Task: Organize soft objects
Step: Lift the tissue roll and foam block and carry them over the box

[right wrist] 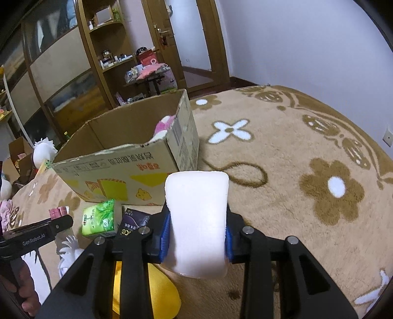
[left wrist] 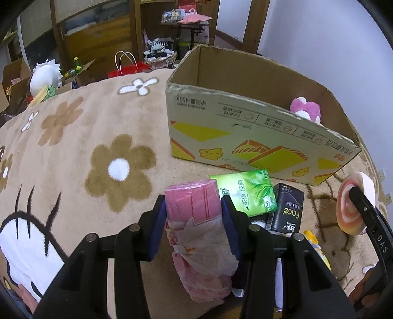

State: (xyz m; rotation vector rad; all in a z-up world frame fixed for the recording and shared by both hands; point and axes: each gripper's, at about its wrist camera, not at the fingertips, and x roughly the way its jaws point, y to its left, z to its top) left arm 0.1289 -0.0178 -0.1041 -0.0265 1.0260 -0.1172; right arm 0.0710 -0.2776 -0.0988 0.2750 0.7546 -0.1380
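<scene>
My left gripper (left wrist: 194,208) is shut on a pink roll of plastic bags (left wrist: 194,203), held above the flowered blanket. My right gripper (right wrist: 196,233) is shut on a white foam sponge (right wrist: 196,216); its pink-swirled side shows in the left wrist view (left wrist: 348,206). An open cardboard box (left wrist: 245,137) stands ahead of both grippers, and it also shows in the right wrist view (right wrist: 127,162). A pink and white plush toy (left wrist: 305,109) lies inside it. A green tissue pack (left wrist: 248,193) and a black tissue pack (left wrist: 287,208) lie in front of the box.
A beige blanket with brown flowers (right wrist: 319,171) covers the surface. A yellow object (right wrist: 157,294) lies under my right gripper. Wooden cabinets (right wrist: 73,73), a cluttered small table (left wrist: 189,19), a red bag (left wrist: 127,68) and a white plush (left wrist: 45,73) stand beyond the blanket's far edge.
</scene>
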